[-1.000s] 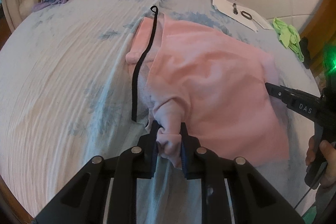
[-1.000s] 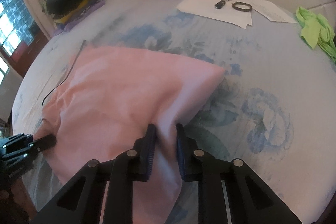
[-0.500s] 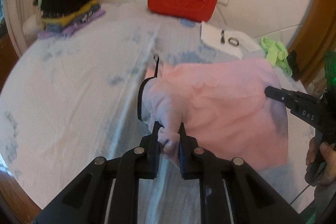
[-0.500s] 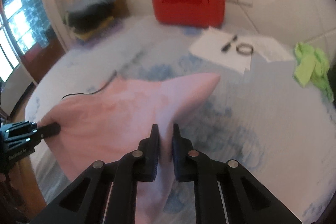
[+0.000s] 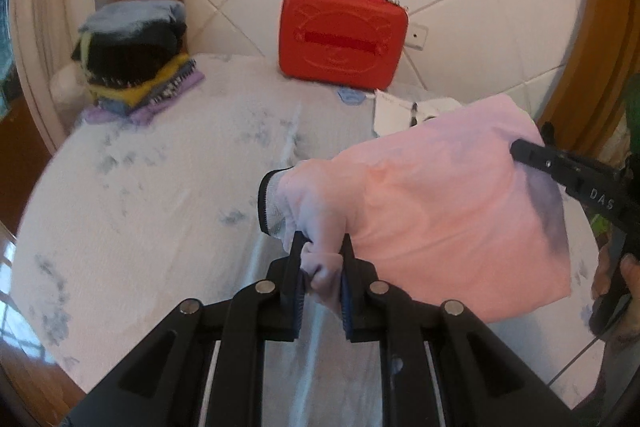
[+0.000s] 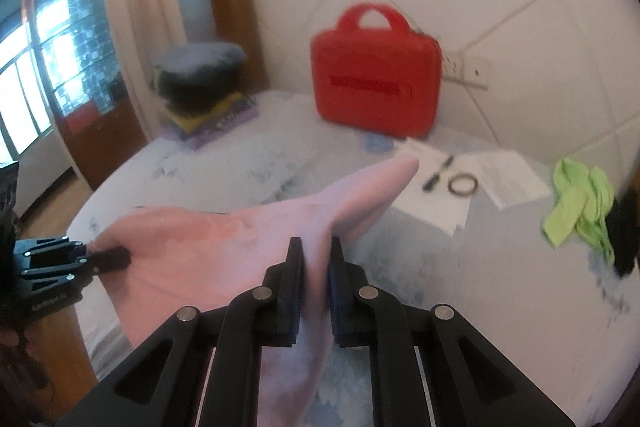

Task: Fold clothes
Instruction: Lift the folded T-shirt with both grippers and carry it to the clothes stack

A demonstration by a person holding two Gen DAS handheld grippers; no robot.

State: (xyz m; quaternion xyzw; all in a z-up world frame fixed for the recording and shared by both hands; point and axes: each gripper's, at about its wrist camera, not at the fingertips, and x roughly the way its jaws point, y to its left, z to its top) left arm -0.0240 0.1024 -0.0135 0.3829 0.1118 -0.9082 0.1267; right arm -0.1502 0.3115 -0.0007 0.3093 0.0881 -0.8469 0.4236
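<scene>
A pink garment (image 5: 440, 219) with a black zipper edge (image 5: 265, 203) hangs in the air above the bed, stretched between both grippers. My left gripper (image 5: 322, 259) is shut on a bunched corner of it. My right gripper (image 6: 316, 259) is shut on the opposite edge of the pink garment (image 6: 224, 247). The right gripper also shows at the right of the left wrist view (image 5: 528, 153), and the left gripper at the left of the right wrist view (image 6: 108, 259).
The bed (image 5: 160, 195) has a pale blue floral sheet. A red case (image 5: 344, 43) stands at the headboard. A pile of folded clothes (image 5: 136, 67) sits at the back left. Papers with a pen and ring (image 6: 452, 183) and a green cloth (image 6: 580, 203) lie at the right.
Both grippers have risen and lifted the pink garment off the bed. It lay flat on the sheet a second ago and now hangs between them.
</scene>
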